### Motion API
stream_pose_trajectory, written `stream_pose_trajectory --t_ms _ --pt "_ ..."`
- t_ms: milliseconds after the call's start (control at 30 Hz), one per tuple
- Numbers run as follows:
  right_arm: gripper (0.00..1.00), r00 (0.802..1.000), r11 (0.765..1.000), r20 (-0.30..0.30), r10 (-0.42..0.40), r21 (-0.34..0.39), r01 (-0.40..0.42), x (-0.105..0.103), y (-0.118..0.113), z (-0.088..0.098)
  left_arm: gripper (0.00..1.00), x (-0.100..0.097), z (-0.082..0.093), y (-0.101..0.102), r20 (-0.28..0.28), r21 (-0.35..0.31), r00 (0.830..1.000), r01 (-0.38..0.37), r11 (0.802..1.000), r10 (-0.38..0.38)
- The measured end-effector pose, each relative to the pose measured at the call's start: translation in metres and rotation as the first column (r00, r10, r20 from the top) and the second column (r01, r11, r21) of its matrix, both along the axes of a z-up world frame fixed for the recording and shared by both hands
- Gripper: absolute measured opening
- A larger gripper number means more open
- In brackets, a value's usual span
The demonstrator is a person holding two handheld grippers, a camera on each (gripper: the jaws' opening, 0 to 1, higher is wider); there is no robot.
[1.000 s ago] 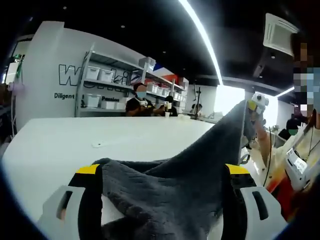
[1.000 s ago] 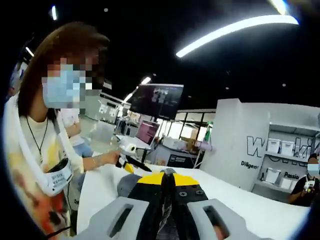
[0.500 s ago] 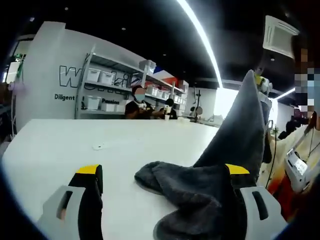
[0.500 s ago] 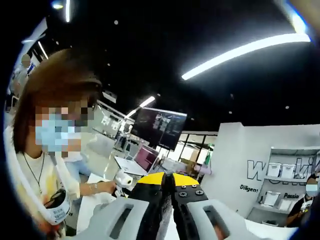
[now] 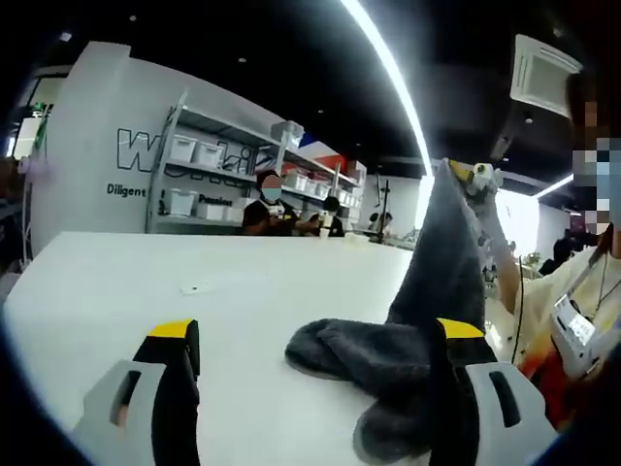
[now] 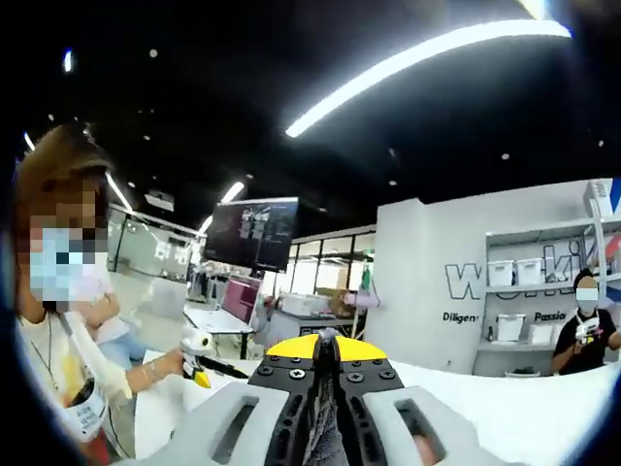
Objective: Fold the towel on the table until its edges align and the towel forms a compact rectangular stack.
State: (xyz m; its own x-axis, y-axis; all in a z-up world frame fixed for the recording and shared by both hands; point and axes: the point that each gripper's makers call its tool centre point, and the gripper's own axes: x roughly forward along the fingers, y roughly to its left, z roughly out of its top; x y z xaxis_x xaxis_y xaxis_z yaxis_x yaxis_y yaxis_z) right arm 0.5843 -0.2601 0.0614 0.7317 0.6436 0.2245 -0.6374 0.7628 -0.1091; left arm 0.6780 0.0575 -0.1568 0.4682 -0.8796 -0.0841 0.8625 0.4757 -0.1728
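Note:
A dark grey towel hangs in a tall peak from my right gripper, high at the right of the left gripper view. Its lower part lies bunched on the white table, against my left gripper's right jaw. My left gripper stands open low over the table, with nothing between its yellow-tipped jaws. In the right gripper view my right gripper is shut on a strip of grey towel. The left gripper shows there at the left, in a person's hand.
A small flat object lies on the table ahead of the left jaw. Shelves with white bins and seated people are beyond the table's far edge. The person holding the grippers stands at the right, and a dark monitor hangs behind.
The right gripper has lifted the towel's corner higher. The towel, which lay between the left gripper's open jaws, has been drawn out toward the right jaw, leaving the gap bare.

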Motion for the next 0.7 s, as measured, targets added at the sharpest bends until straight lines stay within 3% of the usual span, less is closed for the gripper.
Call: stream_pose_trajectory --t_ms 267,700 --pt "0.0 0.99 0.993 -0.102 -0.097 0.062 0.104 0.051 -0.03 -0.03 0.97 -0.004 0.0 -0.004 0.01 0.019 1.0 0.02 1.0 -0.021" --pt "0.01 0.946 0.97 -0.231 -0.228 0.033 0.241 0.119 -0.061 -0.082 0.97 -0.01 -0.005 -0.012 0.012 0.053 0.998 0.057 0.997 -0.057"
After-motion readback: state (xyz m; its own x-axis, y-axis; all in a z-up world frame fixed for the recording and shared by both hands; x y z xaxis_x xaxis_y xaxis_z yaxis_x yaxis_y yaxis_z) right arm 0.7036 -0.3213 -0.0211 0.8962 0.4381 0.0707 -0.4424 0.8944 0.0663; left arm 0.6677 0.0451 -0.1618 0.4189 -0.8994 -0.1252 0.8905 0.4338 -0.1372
